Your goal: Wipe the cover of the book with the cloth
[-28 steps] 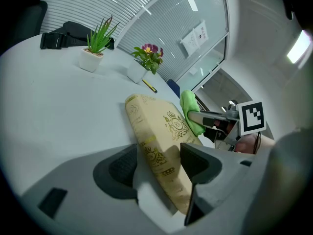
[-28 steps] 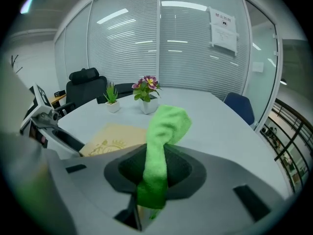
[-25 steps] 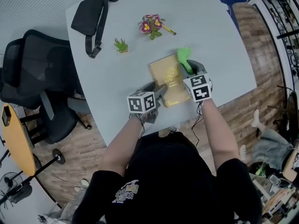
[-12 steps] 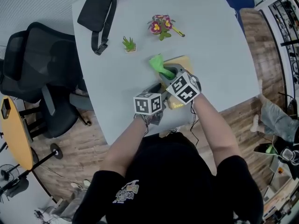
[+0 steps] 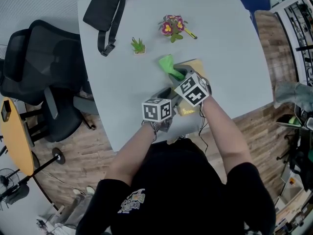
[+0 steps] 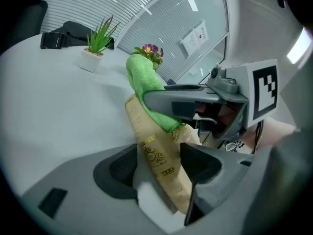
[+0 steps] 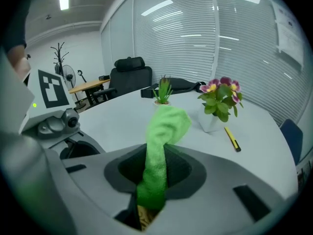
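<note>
The tan book (image 5: pixel 197 65) with gold print lies on the grey table (image 5: pixel 220 38); most of it sits under my grippers. My left gripper (image 5: pixel 167 96) is shut on the book's near spine edge (image 6: pixel 157 159). A bright green cloth (image 5: pixel 168 65) sticks out of my right gripper (image 5: pixel 179 75), which is shut on it and rests over the left part of the cover. In the left gripper view the cloth (image 6: pixel 145 89) presses on the book under the right gripper's finger (image 6: pixel 181 99). In the right gripper view the cloth (image 7: pixel 160 151) stands up between the jaws.
A small potted succulent (image 5: pixel 138 46) and a pot of pink flowers (image 5: pixel 170 26) with a yellow pen (image 5: pixel 190 34) stand beyond the book. A black bag (image 5: pixel 104 12) lies at the far left corner. A black office chair (image 5: pixel 41 77) stands left of the table.
My right gripper swept the cloth leftward across the cover, from the book's right edge to its left part. The left gripper stayed clamped on the book.
</note>
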`<state>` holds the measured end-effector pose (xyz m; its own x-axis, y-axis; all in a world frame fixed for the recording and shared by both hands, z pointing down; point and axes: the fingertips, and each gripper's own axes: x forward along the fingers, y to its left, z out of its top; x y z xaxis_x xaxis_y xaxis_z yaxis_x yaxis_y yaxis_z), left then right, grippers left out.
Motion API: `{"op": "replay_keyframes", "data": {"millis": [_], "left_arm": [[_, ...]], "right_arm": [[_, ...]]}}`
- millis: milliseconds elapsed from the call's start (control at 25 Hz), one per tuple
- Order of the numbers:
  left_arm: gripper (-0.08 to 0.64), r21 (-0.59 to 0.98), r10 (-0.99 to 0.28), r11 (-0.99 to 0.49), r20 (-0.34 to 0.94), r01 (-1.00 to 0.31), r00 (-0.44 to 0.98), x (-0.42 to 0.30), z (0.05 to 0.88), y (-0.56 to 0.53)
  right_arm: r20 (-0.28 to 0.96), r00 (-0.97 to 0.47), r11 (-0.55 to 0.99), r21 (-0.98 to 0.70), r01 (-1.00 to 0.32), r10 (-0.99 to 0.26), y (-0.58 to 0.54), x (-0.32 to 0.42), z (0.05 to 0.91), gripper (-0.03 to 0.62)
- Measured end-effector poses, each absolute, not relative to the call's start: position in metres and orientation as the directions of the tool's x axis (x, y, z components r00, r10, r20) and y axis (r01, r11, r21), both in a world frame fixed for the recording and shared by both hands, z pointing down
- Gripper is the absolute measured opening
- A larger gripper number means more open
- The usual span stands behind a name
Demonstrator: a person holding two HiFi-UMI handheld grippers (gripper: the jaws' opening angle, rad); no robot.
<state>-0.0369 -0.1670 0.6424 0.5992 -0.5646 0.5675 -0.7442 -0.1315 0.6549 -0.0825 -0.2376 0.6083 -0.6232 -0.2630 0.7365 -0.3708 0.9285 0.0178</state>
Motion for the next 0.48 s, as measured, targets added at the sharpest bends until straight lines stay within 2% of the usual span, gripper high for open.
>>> {"op": "replay_keyframes", "data": {"millis": [280,480], "left_arm": [[0.275,0.657,-0.564,-0.131,0.567,-0.743,0.601,-0.037,0.643,-0.167],[0.275,0.657,-0.563,-0.130,0.567,-0.742,0.601,-0.037,0.644,-0.167]], "right_arm": [[0.719,-0.570,0.811,-0.014,-0.585,-0.398,-0.278,-0.040,0.609,0.097],[0.714,-0.518,0.727,-0.017,-0.687,-0.472,-0.299,-0.007,0.609,0.097]]}}
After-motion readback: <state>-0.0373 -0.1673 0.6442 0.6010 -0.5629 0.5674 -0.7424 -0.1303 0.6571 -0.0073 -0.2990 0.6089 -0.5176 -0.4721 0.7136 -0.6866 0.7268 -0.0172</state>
